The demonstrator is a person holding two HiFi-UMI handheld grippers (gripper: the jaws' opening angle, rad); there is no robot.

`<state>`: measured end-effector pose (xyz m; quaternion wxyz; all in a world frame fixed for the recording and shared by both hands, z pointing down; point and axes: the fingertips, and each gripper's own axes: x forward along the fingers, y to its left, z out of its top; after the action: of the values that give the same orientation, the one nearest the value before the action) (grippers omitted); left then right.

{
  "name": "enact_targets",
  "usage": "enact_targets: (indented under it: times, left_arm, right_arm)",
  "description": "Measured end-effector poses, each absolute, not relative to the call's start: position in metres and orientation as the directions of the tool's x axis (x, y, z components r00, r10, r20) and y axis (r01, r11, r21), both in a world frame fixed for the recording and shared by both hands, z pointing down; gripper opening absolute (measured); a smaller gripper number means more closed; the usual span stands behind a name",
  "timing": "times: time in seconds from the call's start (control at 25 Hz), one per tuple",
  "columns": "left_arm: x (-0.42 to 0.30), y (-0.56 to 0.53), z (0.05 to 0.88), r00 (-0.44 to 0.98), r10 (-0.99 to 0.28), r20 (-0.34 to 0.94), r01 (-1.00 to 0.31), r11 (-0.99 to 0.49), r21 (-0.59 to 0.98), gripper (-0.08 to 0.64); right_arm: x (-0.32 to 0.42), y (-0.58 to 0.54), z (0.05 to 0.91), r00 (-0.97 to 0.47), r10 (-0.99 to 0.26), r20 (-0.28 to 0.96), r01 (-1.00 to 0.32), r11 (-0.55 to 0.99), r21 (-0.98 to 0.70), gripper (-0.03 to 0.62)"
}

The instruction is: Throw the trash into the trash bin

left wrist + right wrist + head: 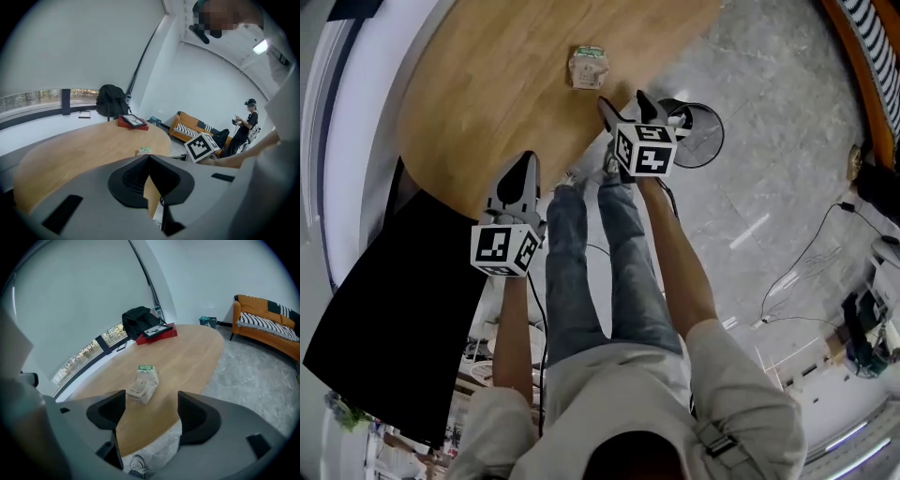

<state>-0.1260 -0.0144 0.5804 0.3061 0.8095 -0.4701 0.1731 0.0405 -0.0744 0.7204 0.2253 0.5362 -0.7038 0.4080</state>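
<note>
Head view: probable bin [703, 141] behind claw [622, 99]

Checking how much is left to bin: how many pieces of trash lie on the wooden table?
1: a crumpled packet on the wooden table, just ahead of the right gripper, whose jaws stand open. Both gripper views show no other trash there.

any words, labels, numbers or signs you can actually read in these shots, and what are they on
No text can be read in any view.
The crumpled beige paper packet: the print under its green strip is too small and blurred to read.
The two white marker cubes: black square patterns only, no letters or numbers.
The dark tablet on the red flat case: too far off to read anything.
</note>
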Motion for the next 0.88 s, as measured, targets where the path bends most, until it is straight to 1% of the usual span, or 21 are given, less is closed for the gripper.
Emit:
enact_targets:
  times: [0.24, 0.4, 0.64, 0.88]
  left_arm:
    - [-0.165, -0.017, 0.582, 0.453, -0.683, 0.573, -0.89, -0.309, 0.336, 0.018]
    - [-0.187, -0.022, 0.585, 0.436, -0.689, 0.579, -0.897, -0.285, 0.336, 0.017]
    - [-0.206, -0.03, 0.594, 0.427, -0.684, 0.591, -0.901, -0.269, 0.34, 0.018]
    - [-0.216, -0.034, 0.598, 0.422, -0.686, 0.593, -0.902, -0.255, 0.348, 0.018]
  right_arm:
    - [0.007, -0.11, 0.729, -0.309, -0.558, 0.77, -0.944, 0.083, -0.319, 0.365]
    - [-0.004, -0.122, 0.744, -0.272, -0.532, 0.802, -0.957, 0.064, -0.282, 0.368]
    - [-0.007, -0.131, 0.766, -0.179, -0.484, 0.857, -0.981, 0.016, -0.195, 0.371]
    - [-0.008, -0.132, 0.774, -0.13, -0.448, 0.885, -0.99, 0.018, -0.137, 0.373]
